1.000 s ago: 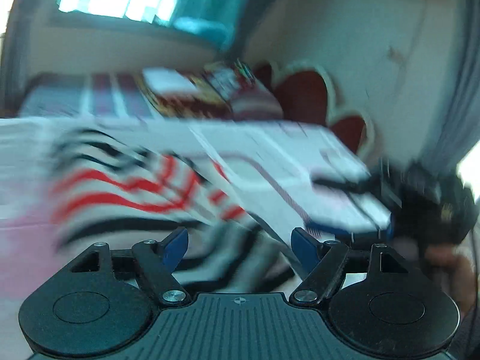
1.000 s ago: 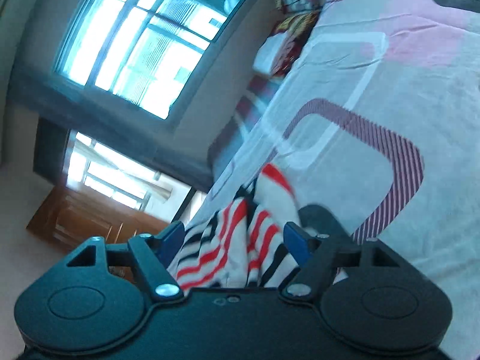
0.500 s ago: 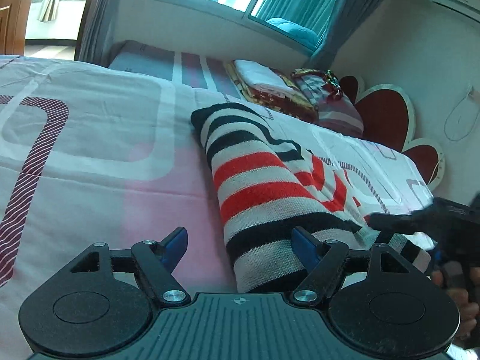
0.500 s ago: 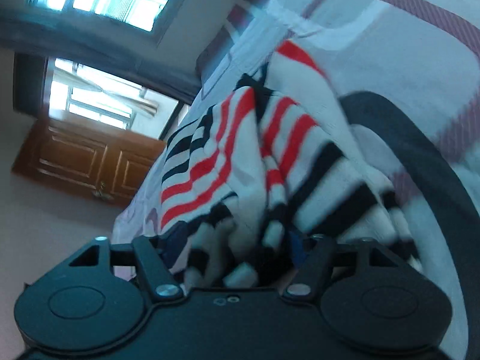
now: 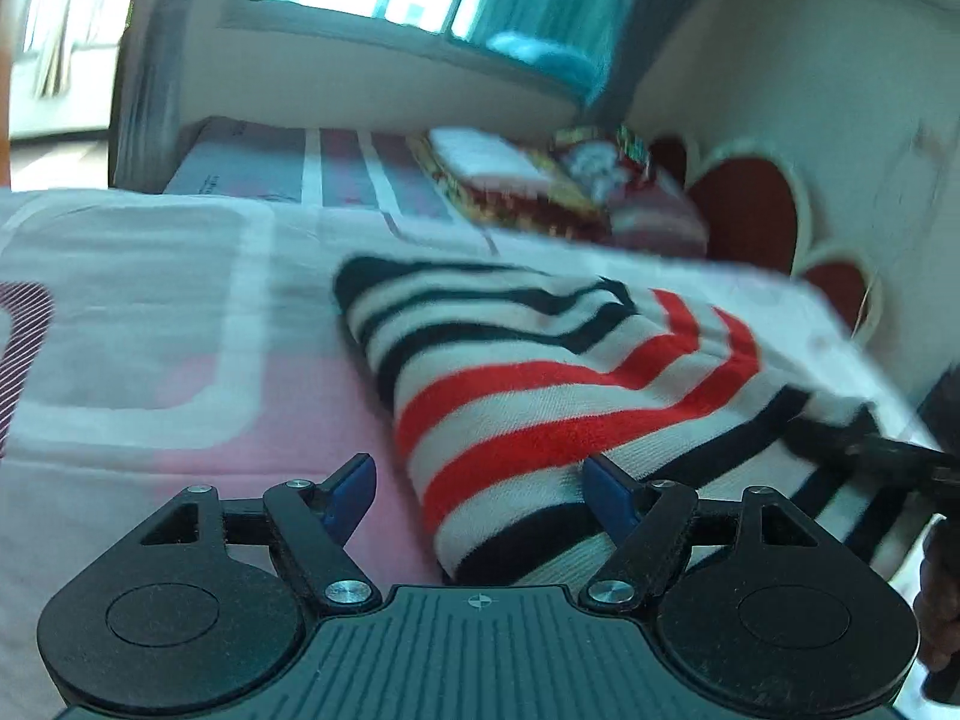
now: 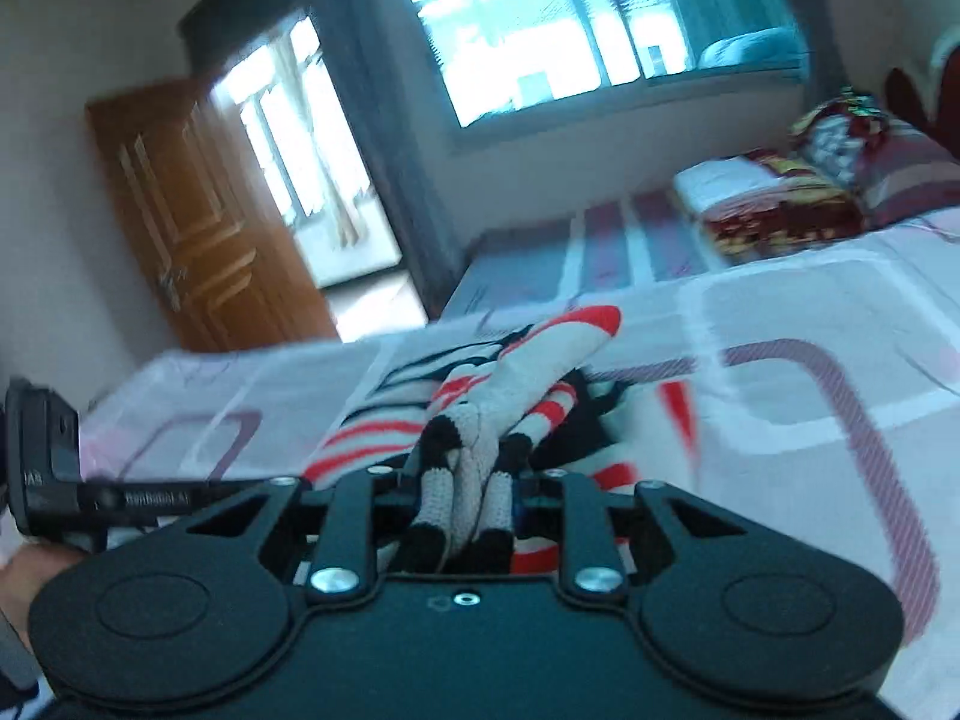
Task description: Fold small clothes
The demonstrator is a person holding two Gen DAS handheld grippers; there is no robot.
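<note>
A knitted garment (image 5: 540, 396) with red, black and white stripes lies folded lengthwise on the pink and white bed sheet (image 5: 150, 312). My left gripper (image 5: 480, 480) is open and low over the garment's near end, whose left edge lies between the blue pads without touching them. My right gripper (image 6: 465, 492) has its jaws closing, and a bunch of the striped garment (image 6: 516, 384) is pinched between them and slightly lifted. In the left wrist view the right gripper (image 5: 888, 456) shows at the garment's right edge. The left gripper (image 6: 54, 480) appears at the left of the right wrist view.
Folded blankets and pillows (image 6: 780, 204) are stacked at the far end of the bed, by a red heart-shaped headboard (image 5: 750, 210). A wooden door (image 6: 198, 228) stands open beyond the bed's far left side. A window (image 6: 570, 30) fills the far wall.
The right gripper has rolled upright and closed on a bunch of the garment. The left gripper has dropped lower and closer to the garment's near end, still open.
</note>
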